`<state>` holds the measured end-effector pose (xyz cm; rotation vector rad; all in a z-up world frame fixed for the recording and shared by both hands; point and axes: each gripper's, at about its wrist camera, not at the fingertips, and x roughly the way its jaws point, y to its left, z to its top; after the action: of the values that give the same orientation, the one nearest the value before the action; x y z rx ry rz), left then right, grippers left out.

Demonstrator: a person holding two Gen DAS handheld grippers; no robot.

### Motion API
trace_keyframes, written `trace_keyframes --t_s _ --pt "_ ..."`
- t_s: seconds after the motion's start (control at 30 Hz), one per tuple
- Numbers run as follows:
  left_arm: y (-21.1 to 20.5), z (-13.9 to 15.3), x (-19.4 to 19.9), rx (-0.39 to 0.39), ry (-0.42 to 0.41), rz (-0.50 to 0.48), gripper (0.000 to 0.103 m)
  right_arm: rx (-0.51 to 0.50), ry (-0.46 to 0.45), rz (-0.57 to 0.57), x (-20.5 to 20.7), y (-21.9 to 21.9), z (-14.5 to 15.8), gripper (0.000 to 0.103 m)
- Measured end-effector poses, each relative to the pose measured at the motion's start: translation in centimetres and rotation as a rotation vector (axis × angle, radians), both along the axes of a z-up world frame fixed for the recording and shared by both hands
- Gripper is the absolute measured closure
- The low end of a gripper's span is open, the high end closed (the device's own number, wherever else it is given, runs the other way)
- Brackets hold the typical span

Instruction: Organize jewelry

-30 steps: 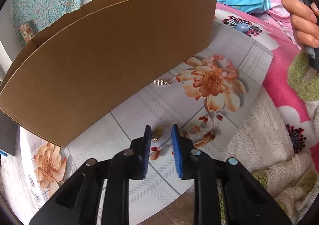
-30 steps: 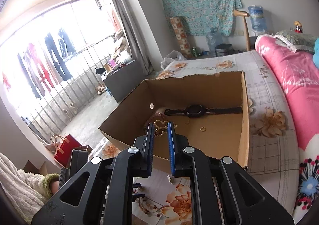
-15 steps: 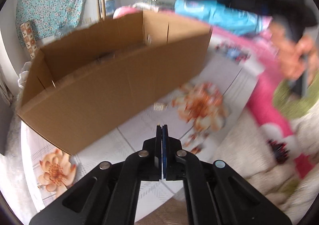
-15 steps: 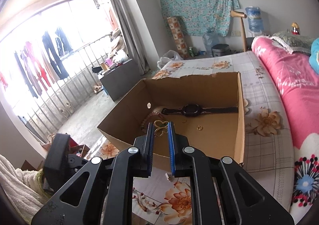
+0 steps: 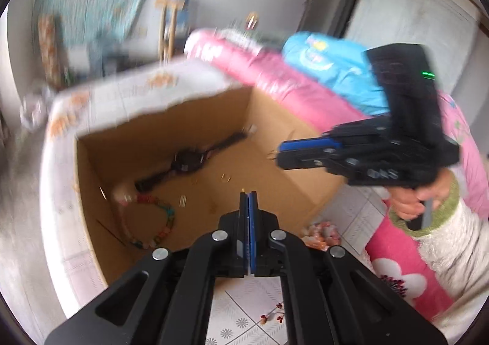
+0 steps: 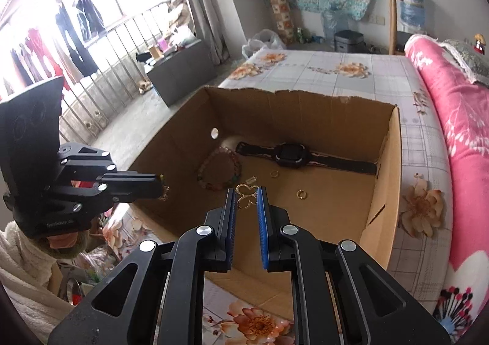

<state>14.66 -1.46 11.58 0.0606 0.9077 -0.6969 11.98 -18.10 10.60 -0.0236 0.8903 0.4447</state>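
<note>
An open cardboard box stands on the bed and holds a black watch, a beaded bracelet and small gold rings. My right gripper is shut on a gold butterfly-shaped piece above the box's near side. My left gripper is shut on a small gold earring that dangles from its tip over the box's left wall. The left wrist view is blurred; it shows the box, the watch, the bracelet and my right gripper.
The box sits on a floral sheet. A pink blanket lies along the right. A pink bead bracelet lies on the sheet outside the box's near corner. A window with railings is at the left.
My left gripper closed on the gold earring on the sheet, then lifted it up over the box's edge. My right gripper stayed above the box with the butterfly piece.
</note>
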Motion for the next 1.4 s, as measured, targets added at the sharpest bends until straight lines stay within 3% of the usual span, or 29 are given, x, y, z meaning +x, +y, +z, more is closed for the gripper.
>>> trace_keyframes --t_s 0.07,0.23,0.4,0.7,0.77,0.83,0.9,1.03,1.13,1.27,1.4 --pt "-0.3 -1.7 3.0 0.019 0.108 0.023 0.103 -0.024 0.049 0.012 1.3 0.2 -0.6 0.091" --pt "-0.6 -4.6 6.3 0.039 0.256 0.076 0.103 -0.084 0.148 0.026 3.6 0.8 -2.3 0.091" --pt "-0.9 -6.0 7.1 0.053 0.322 0.099 0.102 -0.130 0.219 0.024 4.7 1.3 -4.0 0.091" --pt "-1.1 -6.5 7.2 0.040 0.343 0.116 0.102 -0.149 0.246 0.012 5.2 1.0 -5.1 0.091" --pt "-1.1 -6.4 7.1 0.049 0.332 0.113 0.100 -0.147 0.252 0.006 5.4 0.8 -5.2 0.091" --pt "-1.2 -6.4 7.0 0.056 0.318 0.113 0.090 -0.149 0.252 -0.001 5.6 0.8 -5.3 0.091" --pt "-1.0 -6.4 7.0 0.054 0.310 0.117 0.086 -0.146 0.250 -0.006 5.6 0.7 -5.3 0.089" --pt "-0.7 -5.9 6.8 0.050 0.274 0.125 0.086 -0.141 0.231 -0.018 5.4 0.5 -4.8 0.089" --pt "-0.4 -4.9 6.2 0.034 0.215 0.123 0.086 -0.130 0.186 -0.032 4.8 0.2 -3.8 0.087" --pt "0.4 -2.8 4.3 0.009 0.101 0.123 0.081 -0.108 0.054 -0.054 2.6 -0.1 -1.2 0.076" --pt "2.3 -0.3 0.4 -0.042 -0.039 0.123 0.054 -0.031 -0.094 -0.065 -1.3 -0.8 1.9 0.060"
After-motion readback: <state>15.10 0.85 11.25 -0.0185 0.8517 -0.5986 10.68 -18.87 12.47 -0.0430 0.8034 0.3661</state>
